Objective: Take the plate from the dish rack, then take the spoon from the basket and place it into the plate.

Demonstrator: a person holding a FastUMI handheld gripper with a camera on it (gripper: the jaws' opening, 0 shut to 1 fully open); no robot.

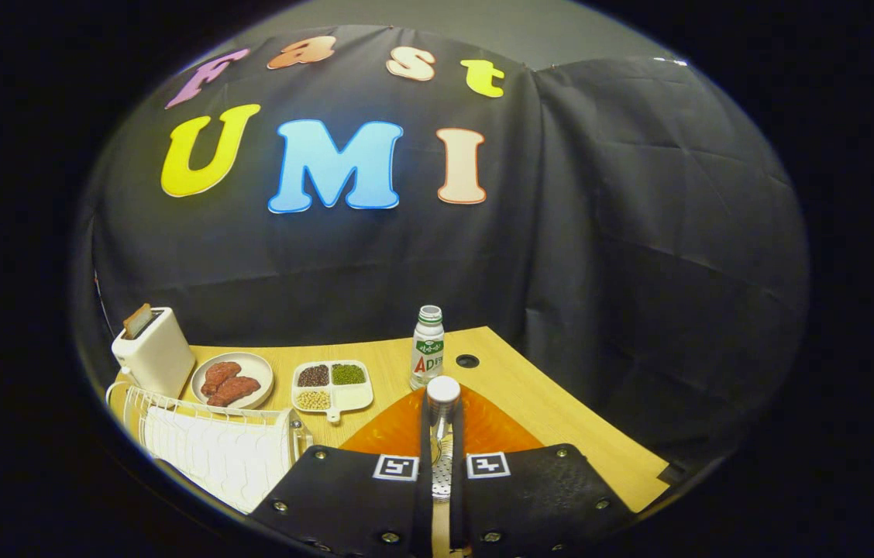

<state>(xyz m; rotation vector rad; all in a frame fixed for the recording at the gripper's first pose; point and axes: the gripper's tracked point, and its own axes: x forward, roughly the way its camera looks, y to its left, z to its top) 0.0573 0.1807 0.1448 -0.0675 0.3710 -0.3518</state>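
- Black cloth walls back a light wooden table (530, 387) that carries everything in sight.
- At the 6 o'clock end of the scene the tool (441, 457) has its two fingers drawn close together on a slim silver metal spoon (442, 434), whose handle runs up between them to a rounded end at about 12 o'clock from the fingertips; both fingers appear to press on it.
- Directly beneath and just ahead of the fingers lies a translucent orange plate (398, 430), already out on the table, so the spoon hangs right over its target.
- Handling, as I judge it: the spoon is light, stiff and slick, so it may pivot or slip in a narrow pinch; a grip on the flat of the handle suits it best. The plate looks thin, light and likely to skate if knocked.
- A white wire dish rack (212, 446) sits at roughly 9 o'clock from the fingers, near the plate's edge.
- Beyond the plate at 12 o'clock stands a small white bottle with a green label (428, 349), the nearest thing that a forward move could tip.
- Farther off at 10 to 11 o'clock: a white divided tray of beans (331, 385), a round pale dish with reddish-brown pieces (232, 380), and a white toaster (153, 353) holding a slice.
- A dark round hole (467, 361) in the table lies just beside the bottle.
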